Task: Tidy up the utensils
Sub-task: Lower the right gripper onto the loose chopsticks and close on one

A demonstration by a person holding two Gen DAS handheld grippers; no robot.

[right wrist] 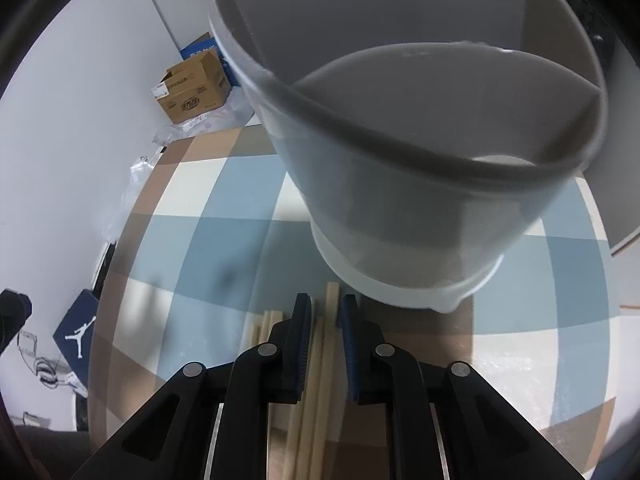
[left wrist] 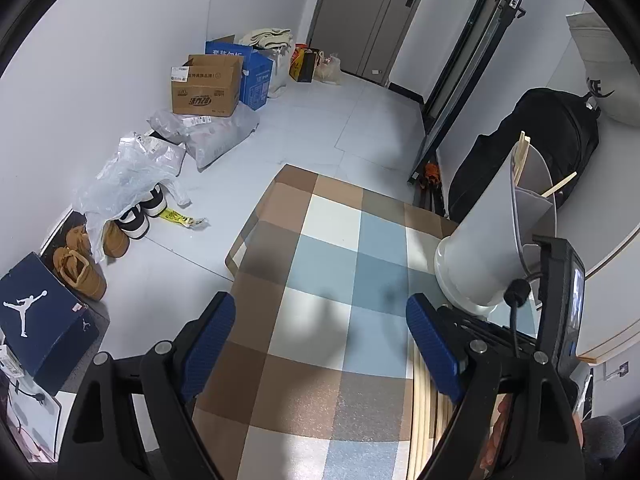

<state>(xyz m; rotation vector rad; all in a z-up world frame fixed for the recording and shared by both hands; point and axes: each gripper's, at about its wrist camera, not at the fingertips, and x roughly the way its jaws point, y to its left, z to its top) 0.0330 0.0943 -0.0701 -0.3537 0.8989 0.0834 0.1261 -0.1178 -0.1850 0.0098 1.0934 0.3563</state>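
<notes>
A grey utensil holder (left wrist: 492, 236) with inner dividers stands on the checked tablecloth (left wrist: 320, 280); a few wooden chopsticks (left wrist: 522, 152) stick out of it. In the right wrist view the holder (right wrist: 400, 184) fills the upper frame, close ahead. My right gripper (right wrist: 325, 312) is nearly closed around a wooden chopstick (right wrist: 330, 320) lying among several chopsticks (right wrist: 272, 328) on the cloth. My left gripper (left wrist: 320, 332) is open and empty above the cloth, left of the holder. More chopsticks (left wrist: 424, 412) lie under its right finger.
The table's left edge (left wrist: 240, 248) drops to a tiled floor. Cardboard boxes (left wrist: 208, 86), plastic bags (left wrist: 132, 176), shoes (left wrist: 80, 264) and a blue shoebox (left wrist: 36, 320) line the wall. A black backpack (left wrist: 532, 148) sits behind the holder.
</notes>
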